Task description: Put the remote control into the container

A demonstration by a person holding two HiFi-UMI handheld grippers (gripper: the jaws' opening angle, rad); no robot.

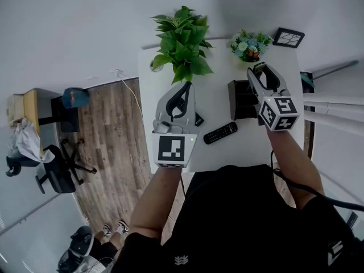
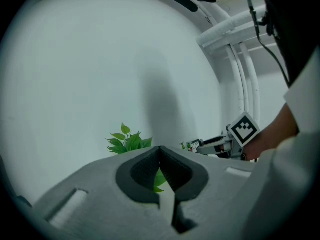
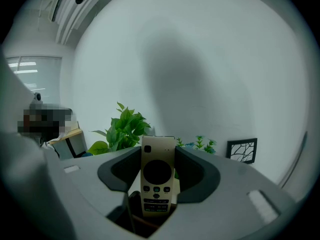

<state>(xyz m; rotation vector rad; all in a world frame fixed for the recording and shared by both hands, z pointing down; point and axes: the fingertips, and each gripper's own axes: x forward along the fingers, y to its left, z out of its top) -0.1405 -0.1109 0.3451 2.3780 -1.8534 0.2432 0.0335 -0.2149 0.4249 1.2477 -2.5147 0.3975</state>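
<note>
My right gripper (image 3: 158,151) is shut on a pale gold remote control (image 3: 157,176) that stands upright between its pads, buttons facing the camera. In the head view this right gripper (image 1: 261,70) hangs over the right side of the black container (image 1: 235,98) on the white table (image 1: 216,104); the gold remote cannot be made out there. My left gripper (image 1: 183,92) hovers over the table's left part, left of the container, shut with nothing in it. In its own view the left gripper (image 2: 160,151) has its tips touching, and the right gripper's marker cube (image 2: 244,127) shows beyond.
A black remote (image 1: 220,132) lies on the table near its front edge, between the grippers. A leafy potted plant (image 1: 182,38), a small flower pot (image 1: 250,45) and a black picture frame (image 1: 288,37) stand along the back. Wooden floor and an office chair (image 1: 57,169) lie to the left.
</note>
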